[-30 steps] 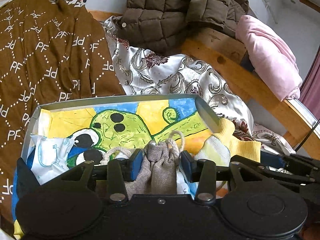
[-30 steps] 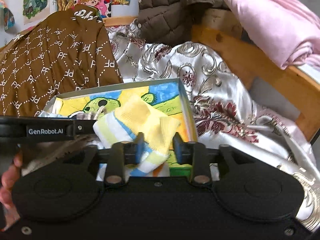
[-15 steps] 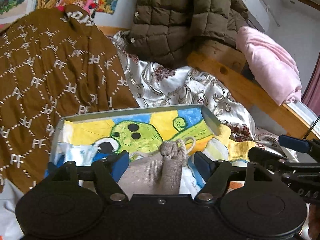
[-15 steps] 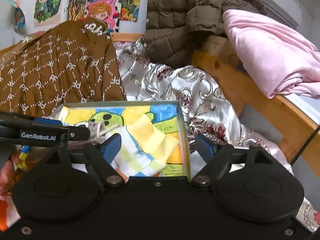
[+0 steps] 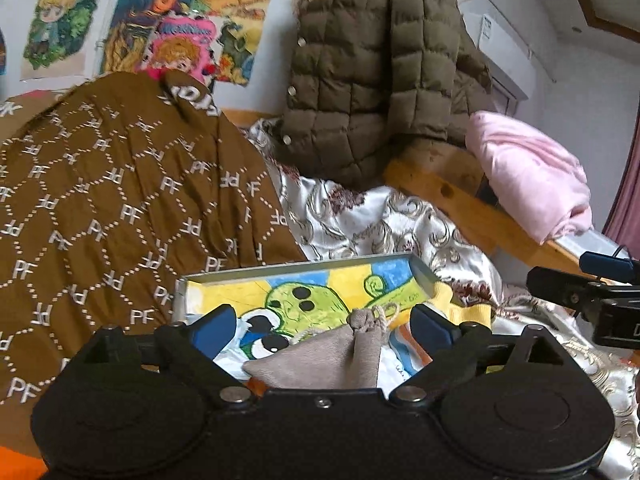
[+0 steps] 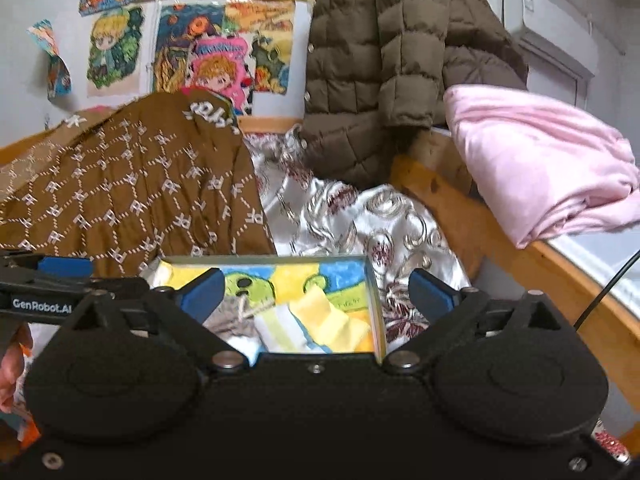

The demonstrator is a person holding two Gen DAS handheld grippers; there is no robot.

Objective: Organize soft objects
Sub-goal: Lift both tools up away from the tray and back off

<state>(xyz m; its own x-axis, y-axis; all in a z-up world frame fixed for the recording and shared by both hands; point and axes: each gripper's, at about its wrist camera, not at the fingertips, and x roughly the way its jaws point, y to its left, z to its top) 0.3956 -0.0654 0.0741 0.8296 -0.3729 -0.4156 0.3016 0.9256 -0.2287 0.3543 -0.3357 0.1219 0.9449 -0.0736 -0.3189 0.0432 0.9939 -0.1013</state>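
Note:
A shallow box [image 5: 304, 267] with a green cartoon drawing on its floor lies on the bed. In it lie a grey drawstring pouch [image 5: 332, 356] and a yellow striped sock [image 6: 320, 322]. My left gripper [image 5: 324, 326] hangs over the pouch, its jaws opening wide, pads clear of the cloth. My right gripper [image 6: 316, 288] hovers above the sock [image 5: 460, 312], jaws opening too, nothing pressed between them. The box [image 6: 372, 280] shows below both grippers. A white printed cloth lies under the pouch, mostly hidden.
A brown patterned garment [image 5: 120, 216] covers the bed's left. A silver floral bedspread [image 5: 380, 224] lies right of it. A quilted olive jacket [image 5: 372, 80] hangs over the wooden bed frame [image 5: 460, 200], with a folded pink blanket [image 5: 532, 176] on it. Posters [image 6: 192, 48] cover the wall.
Both grippers let go: the left released the pouch, the right the sock, and both objects now lie in the box. Both grippers opened wide, rose and drew back.

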